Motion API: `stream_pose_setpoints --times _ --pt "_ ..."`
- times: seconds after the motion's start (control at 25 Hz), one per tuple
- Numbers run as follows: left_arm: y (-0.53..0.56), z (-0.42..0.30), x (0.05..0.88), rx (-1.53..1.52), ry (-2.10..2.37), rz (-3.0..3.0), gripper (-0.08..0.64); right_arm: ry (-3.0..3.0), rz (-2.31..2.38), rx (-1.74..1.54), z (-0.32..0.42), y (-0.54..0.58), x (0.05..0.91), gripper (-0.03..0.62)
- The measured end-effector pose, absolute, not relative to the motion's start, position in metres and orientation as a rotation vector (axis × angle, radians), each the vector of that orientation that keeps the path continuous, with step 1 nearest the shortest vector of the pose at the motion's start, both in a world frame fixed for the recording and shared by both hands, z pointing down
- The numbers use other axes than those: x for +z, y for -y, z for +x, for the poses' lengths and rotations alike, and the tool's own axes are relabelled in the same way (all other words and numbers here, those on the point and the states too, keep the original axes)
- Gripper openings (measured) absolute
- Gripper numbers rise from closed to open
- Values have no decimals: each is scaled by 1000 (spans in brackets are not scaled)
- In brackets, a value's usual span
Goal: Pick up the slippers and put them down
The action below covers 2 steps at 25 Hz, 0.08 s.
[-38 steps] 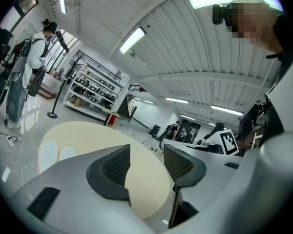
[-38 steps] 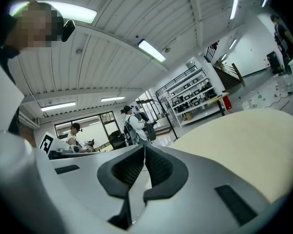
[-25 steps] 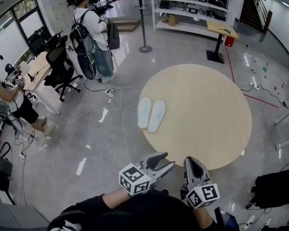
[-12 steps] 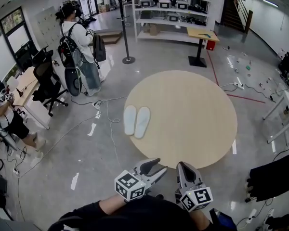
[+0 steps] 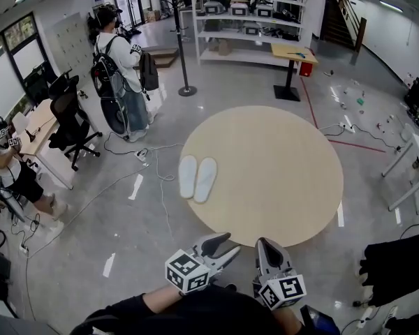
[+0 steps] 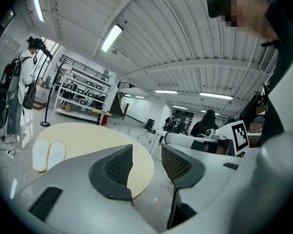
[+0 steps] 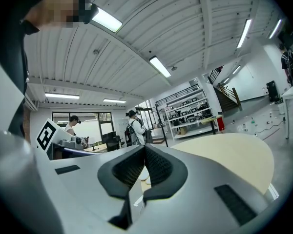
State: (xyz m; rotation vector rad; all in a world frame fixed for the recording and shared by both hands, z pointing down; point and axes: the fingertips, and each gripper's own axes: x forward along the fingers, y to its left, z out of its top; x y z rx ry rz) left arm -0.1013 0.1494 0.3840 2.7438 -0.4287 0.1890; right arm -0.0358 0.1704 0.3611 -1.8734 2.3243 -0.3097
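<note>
Lying at table [image 5: 279, 208] edge, slippers [image 5: 197, 179] well beyond fingers [image 6: 118, 165]: left gripper [image 5: 232, 244] spread, right gripper [image 5: 267, 243] closed, empty.

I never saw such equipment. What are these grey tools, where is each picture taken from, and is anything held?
A person holds a two-jaw gripper in each hand; there is no robot arm. The wide picture comes from a camera on the person's head, looking down; the other two from cameras riding on the grippers. The left gripper stands open, the right gripper shut; both are empty. A pair of pale slippers lies on the round table, near its left edge.
</note>
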Motion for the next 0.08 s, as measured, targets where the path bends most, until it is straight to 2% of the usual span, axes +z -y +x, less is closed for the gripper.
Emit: stream_pose_setpoints --times 0.08 --pt "-147 -102 386 193 433 2742 201 -2318 -1874 -316 -35 -169 364 17"
